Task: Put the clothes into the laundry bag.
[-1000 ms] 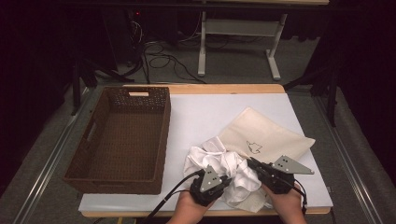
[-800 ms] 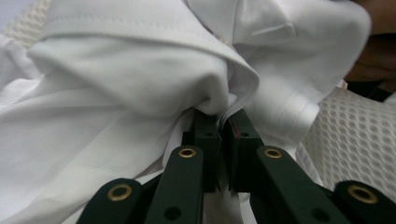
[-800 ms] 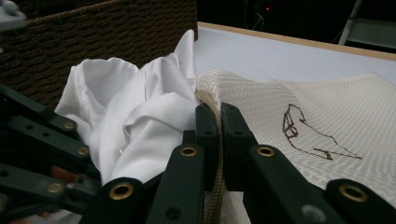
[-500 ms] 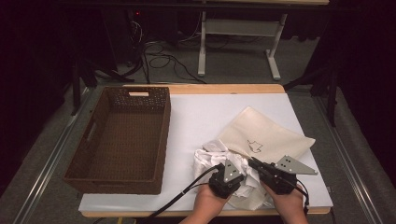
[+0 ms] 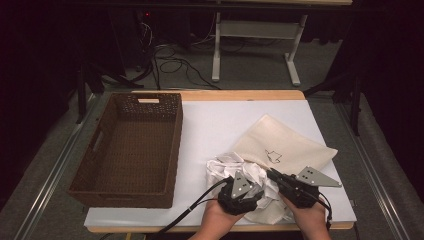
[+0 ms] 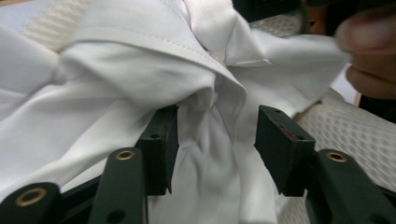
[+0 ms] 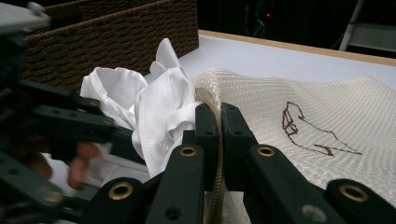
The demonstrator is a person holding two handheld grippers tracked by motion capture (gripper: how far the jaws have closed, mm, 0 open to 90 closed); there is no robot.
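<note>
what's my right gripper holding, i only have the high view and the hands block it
Observer: In the right gripper view, the right gripper is shut on the hem of the mesh bag.
Operator: and the left one
Observer: The left gripper is open, with a fold of the white shirt between its jaws, not pinched.
Operator: is the shirt inside the bag
Observer: I cannot tell; the shirt bunches right against the bag's held edge.

white shirt point(image 5: 235, 167) partly hidden beneath tools
</note>
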